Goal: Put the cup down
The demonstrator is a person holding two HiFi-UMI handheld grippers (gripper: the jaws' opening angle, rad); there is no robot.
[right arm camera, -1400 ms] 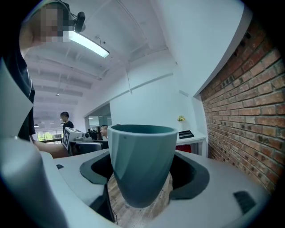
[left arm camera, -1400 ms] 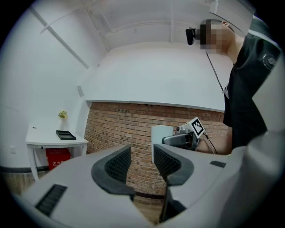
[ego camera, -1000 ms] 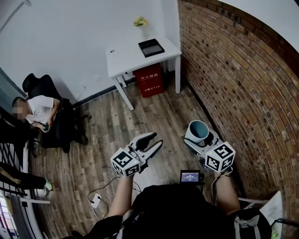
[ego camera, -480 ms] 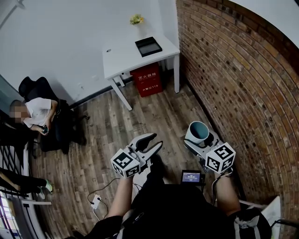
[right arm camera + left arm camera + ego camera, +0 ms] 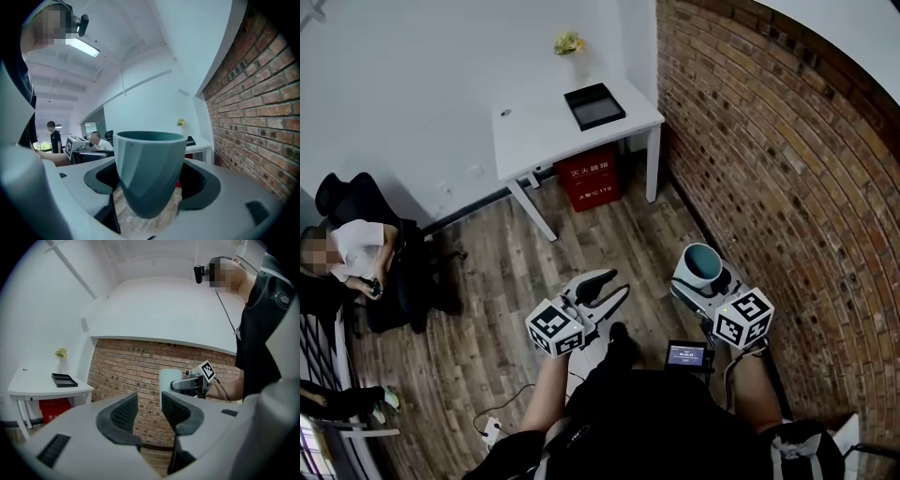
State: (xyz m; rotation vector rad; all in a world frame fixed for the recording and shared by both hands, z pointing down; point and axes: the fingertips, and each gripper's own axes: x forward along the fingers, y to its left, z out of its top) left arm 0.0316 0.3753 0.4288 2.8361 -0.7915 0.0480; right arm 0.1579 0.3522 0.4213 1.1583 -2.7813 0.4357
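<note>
The right gripper grasps a teal cup, its 2 jaws spread wide and pressed against the cup's smooth, tapered sides. The cup is upright in mid-air above the wooden plank floor, near the brick wall. The left gripper is released, its ribbed black pads a narrow gap apart with nothing between them. A white worktop carries a black tray.

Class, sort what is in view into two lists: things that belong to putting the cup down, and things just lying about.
Job: teal cup; right gripper, clamped on it; white table, probably where it goes.
Lying about: black tray; yellow flowers; red box under the table; left gripper, open and empty.
</note>
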